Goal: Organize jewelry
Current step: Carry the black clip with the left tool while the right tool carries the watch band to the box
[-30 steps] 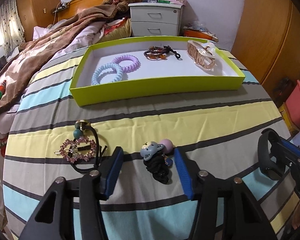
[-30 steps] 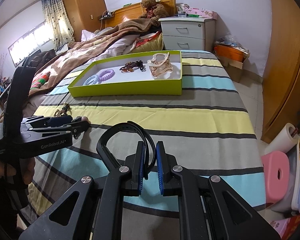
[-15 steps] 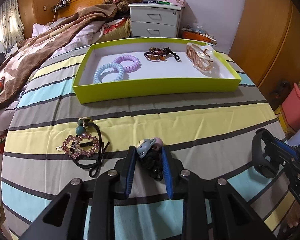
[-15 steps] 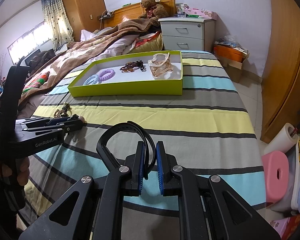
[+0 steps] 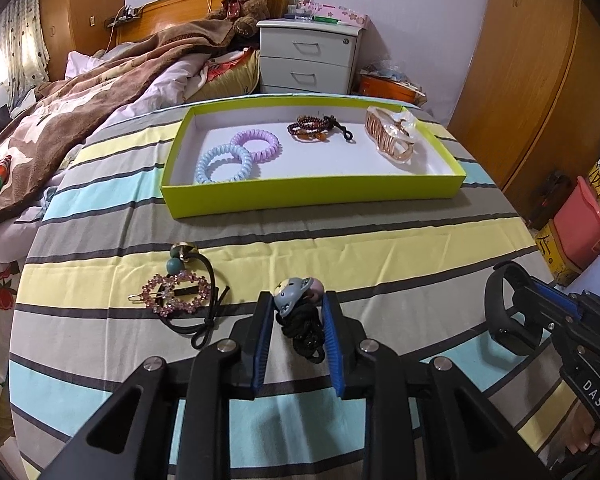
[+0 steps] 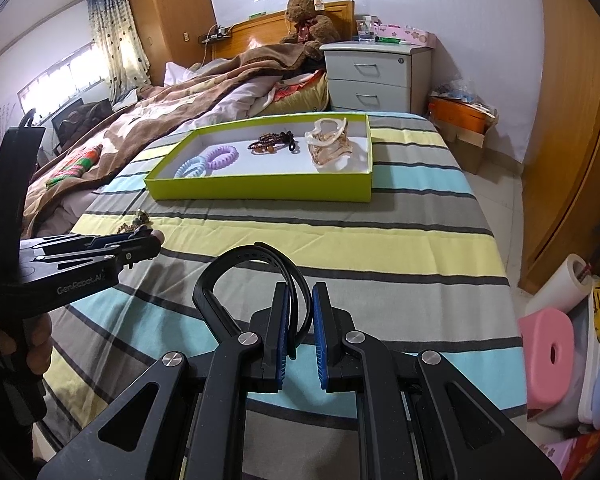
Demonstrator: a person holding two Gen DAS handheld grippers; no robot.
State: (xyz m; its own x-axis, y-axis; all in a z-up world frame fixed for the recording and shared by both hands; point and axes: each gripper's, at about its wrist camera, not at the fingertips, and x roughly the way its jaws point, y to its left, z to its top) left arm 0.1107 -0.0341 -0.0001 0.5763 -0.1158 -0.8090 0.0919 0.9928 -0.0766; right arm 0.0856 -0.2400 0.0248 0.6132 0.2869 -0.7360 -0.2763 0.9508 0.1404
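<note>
The left gripper [image 5: 295, 312] has its blue pads closed in on a black hair tie [image 5: 302, 330] with a grey-blue and pink charm, the pads pressing its bunched cord from both sides. The right gripper [image 6: 299, 316] is nearly closed, pinching a black watch strap [image 6: 236, 276] that loops up and to the left above the striped bedspread [image 6: 380, 240].

Only the left wrist view shows what lies just left of its jaws: a pink rhinestone hair clip [image 5: 176, 294] resting on another black hair tie [image 5: 204, 300] with a green bead and gold button. It also shows the tray's contents from straight on. The yellow-green tray [image 5: 312, 196] sits farther up the bed, holding a blue coil band [image 5: 224, 164] touching a purple coil band [image 5: 256, 146], a dark beaded bracelet [image 5: 312, 128] and a clear amber claw clip [image 5: 390, 138].

The right wrist view alone shows the left gripper from the side, with the person's hand [image 6: 36, 344] on its handle, and a pink stool [image 6: 552, 356] on the floor beside the bed.
</note>
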